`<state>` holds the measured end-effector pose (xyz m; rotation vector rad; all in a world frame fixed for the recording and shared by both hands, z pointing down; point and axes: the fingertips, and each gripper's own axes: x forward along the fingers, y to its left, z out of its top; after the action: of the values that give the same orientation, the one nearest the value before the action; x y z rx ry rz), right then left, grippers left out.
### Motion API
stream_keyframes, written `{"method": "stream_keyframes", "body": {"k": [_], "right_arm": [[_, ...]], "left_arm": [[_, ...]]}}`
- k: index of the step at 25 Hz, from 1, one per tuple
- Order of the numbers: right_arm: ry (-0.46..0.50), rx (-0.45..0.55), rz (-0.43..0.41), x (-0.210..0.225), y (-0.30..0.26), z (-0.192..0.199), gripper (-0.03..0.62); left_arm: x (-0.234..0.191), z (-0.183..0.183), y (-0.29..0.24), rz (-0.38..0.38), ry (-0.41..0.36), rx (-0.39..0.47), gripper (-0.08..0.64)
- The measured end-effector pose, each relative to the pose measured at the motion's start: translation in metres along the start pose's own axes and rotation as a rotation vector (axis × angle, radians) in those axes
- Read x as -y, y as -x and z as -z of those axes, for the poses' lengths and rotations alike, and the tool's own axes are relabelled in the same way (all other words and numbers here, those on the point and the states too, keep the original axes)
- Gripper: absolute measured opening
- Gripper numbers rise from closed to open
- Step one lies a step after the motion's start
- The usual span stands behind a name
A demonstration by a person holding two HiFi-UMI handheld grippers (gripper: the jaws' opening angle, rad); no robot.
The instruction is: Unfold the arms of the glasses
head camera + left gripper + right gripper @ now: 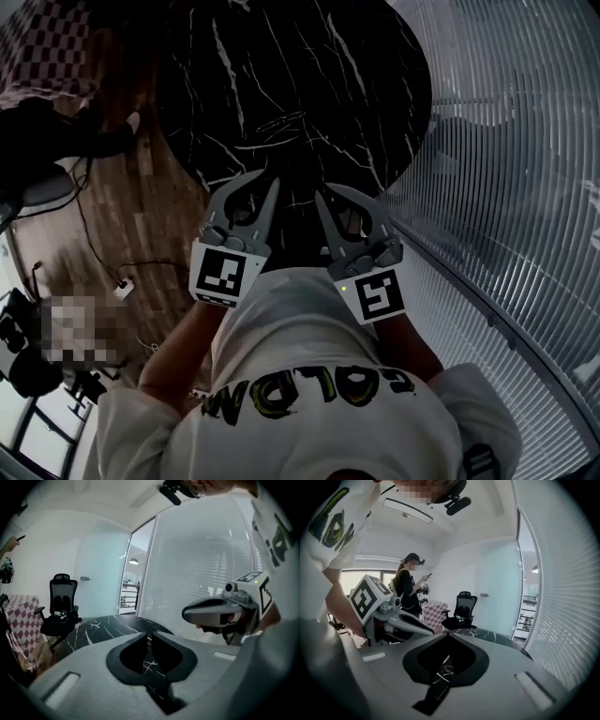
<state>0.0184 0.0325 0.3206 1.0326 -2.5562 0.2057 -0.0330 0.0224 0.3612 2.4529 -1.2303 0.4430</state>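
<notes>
Jaws of the left grey plastic claw (149, 635) stand barely parted, a thin slit between their tips and nothing in it, while the right grey plastic claw (447, 634) has its tips pressed together on nothing. Both are held in the air side by side, apart from each other, over the near edge of the round black marble surface with white veins (356, 103). The thin wire-framed glasses (281, 123) lie on that surface ahead of both claws, clear of them and untouched. They show only from the head view, as a faint outline against the dark stone, too fine to tell how their arms are set. The wearer's white printed T-shirt (309, 375) fills the bottom of the head view and hides the surface's near rim. To the right a wall of white slatted blinds (506, 187) curves past. To the left lies a wooden floor (122, 216) with a dark cable and a small white plug (123, 290). Beyond the surface stand a black office chair (461, 609) and a table draped in red-and-white checked cloth (434, 608). A person in dark clothes (408, 590) stands behind, partly hidden by the left claw's marker cube (364, 597).
</notes>
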Motion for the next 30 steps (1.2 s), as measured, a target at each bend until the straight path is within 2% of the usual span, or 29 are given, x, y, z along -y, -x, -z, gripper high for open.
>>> {"method": "stream_keyframes", "body": {"k": [5, 11, 15, 22, 30], "right_arm": [[0.095, -0.114, -0.082, 0.005, -0.03, 0.0, 0.003], [0.12, -0.223, -0.128, 0.016, -0.063, 0.055, 0.003], [0.113, -0.27, -0.16, 0.016, -0.083, 0.088, 0.002], [0.099, -0.293, -0.192, 0.022, -0.11, 0.131, 0.002], [0.067, -0.331, -0.197, 0.024, -0.114, 0.158, 0.002]], "left_arm": [[-0.038, 0.012, -0.017, 0.002, -0.05, -0.097, 0.058], [-0.075, 0.072, -0.071, 0.002, -0.157, -0.202, 0.064], [-0.094, 0.103, -0.103, 0.02, -0.194, -0.258, 0.066], [-0.114, 0.149, -0.143, 0.105, -0.321, -0.375, 0.077], [-0.112, 0.168, -0.159, 0.219, -0.353, -0.441, 0.077]]}}
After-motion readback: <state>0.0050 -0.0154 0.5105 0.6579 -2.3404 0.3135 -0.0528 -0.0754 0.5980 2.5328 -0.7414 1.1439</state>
